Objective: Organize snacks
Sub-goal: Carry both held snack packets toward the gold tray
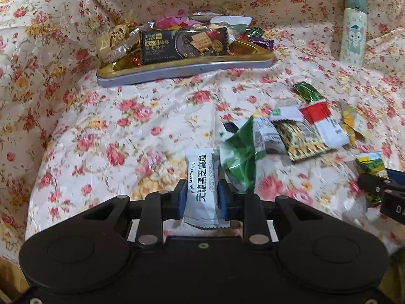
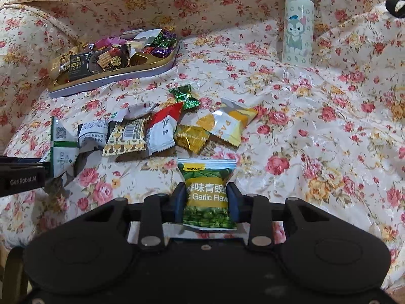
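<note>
Two grips set: left gripper (image 1: 201, 197) pinches the white sesame crisp packet (image 1: 201, 190) across its width; right gripper (image 2: 206, 197) pinches the green pea packet (image 2: 208, 192) likewise. Both look light, crinkly, slippery; mid-body hold suits. Tray (image 1: 192, 72) lies ahead.

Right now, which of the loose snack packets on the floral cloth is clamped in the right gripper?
The green-and-yellow garlic pea packet, pinched between the right gripper pads. The other loose packets lie on the cloth beyond it, except the left gripper's white one.
</note>
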A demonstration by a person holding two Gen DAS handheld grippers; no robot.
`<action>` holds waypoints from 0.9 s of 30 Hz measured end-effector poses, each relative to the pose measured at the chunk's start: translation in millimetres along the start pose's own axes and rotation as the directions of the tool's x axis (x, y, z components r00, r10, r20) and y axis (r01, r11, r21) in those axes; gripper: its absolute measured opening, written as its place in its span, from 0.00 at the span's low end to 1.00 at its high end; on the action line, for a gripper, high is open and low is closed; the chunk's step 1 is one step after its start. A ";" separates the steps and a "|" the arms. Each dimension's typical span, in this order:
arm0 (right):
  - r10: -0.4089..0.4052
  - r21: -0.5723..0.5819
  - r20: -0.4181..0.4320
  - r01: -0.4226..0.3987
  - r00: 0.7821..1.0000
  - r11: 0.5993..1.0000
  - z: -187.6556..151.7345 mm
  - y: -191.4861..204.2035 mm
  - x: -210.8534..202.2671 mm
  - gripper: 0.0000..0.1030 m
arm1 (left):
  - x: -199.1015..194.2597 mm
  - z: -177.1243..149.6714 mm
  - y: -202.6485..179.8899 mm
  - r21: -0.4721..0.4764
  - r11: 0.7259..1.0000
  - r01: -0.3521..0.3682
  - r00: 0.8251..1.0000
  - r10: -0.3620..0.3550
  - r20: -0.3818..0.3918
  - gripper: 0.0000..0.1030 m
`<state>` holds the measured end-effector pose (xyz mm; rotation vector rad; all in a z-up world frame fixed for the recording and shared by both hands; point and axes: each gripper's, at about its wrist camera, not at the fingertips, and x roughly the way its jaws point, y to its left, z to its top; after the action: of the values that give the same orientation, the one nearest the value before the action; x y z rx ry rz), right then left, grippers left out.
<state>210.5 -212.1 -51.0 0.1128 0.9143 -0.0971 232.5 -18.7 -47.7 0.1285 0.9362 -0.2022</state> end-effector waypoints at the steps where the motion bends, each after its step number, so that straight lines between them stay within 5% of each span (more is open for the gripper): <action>1: 0.001 0.000 -0.005 -0.001 1.000 1.000 -1.8 -0.7 -2.2 0.35 | -1.7 -2.0 -0.1 -0.001 1.000 0.004 1.000 -0.004 -0.006 0.32; 15: -0.022 -0.035 -0.017 0.021 1.000 0.999 -14.4 5.6 -8.9 0.38 | 4.0 -1.4 -0.5 -0.002 1.000 -0.021 1.000 0.021 -0.007 0.37; 18: -0.026 -0.044 -0.011 0.026 1.000 0.999 -15.2 6.9 -9.2 0.38 | 3.3 -1.7 2.2 -0.024 1.000 -0.005 1.000 0.005 -0.003 0.28; 27: -0.001 -0.032 0.002 0.001 1.000 0.999 -16.9 4.3 -20.7 0.34 | -23.7 -10.6 2.0 -0.045 0.999 -0.011 1.000 0.012 0.018 0.27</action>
<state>185.2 -204.8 -44.5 0.0821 0.9135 -0.0837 211.0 -12.0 -34.7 0.0907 0.9212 -0.1710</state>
